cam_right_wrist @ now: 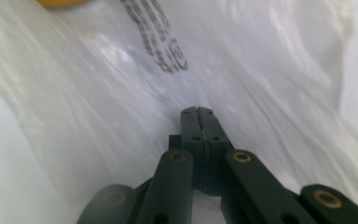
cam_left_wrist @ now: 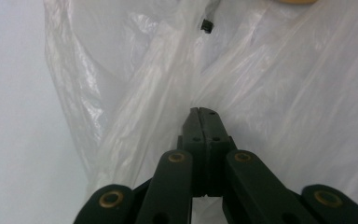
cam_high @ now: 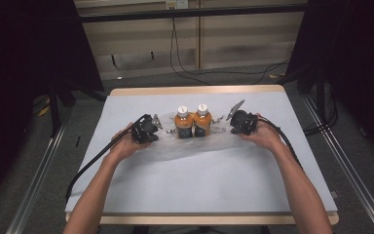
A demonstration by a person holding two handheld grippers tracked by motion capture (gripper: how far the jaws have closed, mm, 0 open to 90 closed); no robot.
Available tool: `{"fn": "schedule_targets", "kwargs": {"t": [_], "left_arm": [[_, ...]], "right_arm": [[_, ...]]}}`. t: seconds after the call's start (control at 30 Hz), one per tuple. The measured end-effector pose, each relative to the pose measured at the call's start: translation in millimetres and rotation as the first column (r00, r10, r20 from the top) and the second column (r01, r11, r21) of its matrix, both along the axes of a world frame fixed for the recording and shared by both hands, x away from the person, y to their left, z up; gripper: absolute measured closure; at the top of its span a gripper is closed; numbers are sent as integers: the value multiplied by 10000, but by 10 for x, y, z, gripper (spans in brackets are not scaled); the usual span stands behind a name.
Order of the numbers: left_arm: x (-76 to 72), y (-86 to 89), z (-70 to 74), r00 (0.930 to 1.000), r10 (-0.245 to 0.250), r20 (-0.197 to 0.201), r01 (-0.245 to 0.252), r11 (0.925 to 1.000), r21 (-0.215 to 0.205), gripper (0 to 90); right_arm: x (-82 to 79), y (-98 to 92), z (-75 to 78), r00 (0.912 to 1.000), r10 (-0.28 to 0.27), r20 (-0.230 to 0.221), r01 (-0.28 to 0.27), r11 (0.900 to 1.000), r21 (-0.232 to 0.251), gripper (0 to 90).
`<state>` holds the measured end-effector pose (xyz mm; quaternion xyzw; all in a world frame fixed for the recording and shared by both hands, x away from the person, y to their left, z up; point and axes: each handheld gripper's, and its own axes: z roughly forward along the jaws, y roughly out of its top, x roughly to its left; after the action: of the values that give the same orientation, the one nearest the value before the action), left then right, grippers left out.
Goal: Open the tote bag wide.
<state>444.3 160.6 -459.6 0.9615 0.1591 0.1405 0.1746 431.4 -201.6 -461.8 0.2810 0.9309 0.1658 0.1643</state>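
Two orange-filled bottles (cam_high: 193,122) with white caps were seen upright, side by side, at mid-table inside a clear plastic bag (cam_high: 190,141) spread on the white table cover (cam_high: 199,190). The left gripper (cam_high: 152,127) was held at the bag's left edge, jaws pressed together, a fold of film pinched. The right gripper (cam_high: 233,125) was likewise clamped on the bag's right edge. Both hands were kept low.

Two orange bottles (cam_high: 193,122) stand between the left tool (cam_high: 152,127) and right tool (cam_high: 233,122) on a clear plastic bag (cam_high: 185,145).
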Motion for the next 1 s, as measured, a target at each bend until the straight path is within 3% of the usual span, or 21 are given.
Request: {"fn": "schedule_targets", "kwargs": {"t": [0.13,0.37,0.6,0.73,0.8,0.93,1.0], "left_arm": [[-8,37,-2,9999,104,-22,-104,9999,-67,900],[-2,119,7,9997,224,-68,-223,9997,137,900],[-3,254,3,9996,286,-88,-287,9995,-138,900],[-33,257,6,9997,239,-6,-239,9996,131,900],[-50,265,13,9998,173,-67,-171,9995,250,900],[-79,326,17,9998,138,-135,-135,9997,224,900],[-62,352,13,9997,193,-155,-193,9998,7,900]], "right_arm": [[-19,-88,4,9999,-110,22,111,9984,-561,900],[-48,-180,11,9999,-139,-78,133,9969,-781,900],[-123,-326,19,9996,-128,-255,113,9983,-574,900],[-182,-327,25,9993,-98,-372,75,9981,-611,900],[-240,-330,31,9991,209,-373,-235,9972,-714,900],[-340,-306,35,9985,406,-374,-437,9953,-865,900],[-368,-325,36,9982,433,-408,-458,9970,-626,900]]}}
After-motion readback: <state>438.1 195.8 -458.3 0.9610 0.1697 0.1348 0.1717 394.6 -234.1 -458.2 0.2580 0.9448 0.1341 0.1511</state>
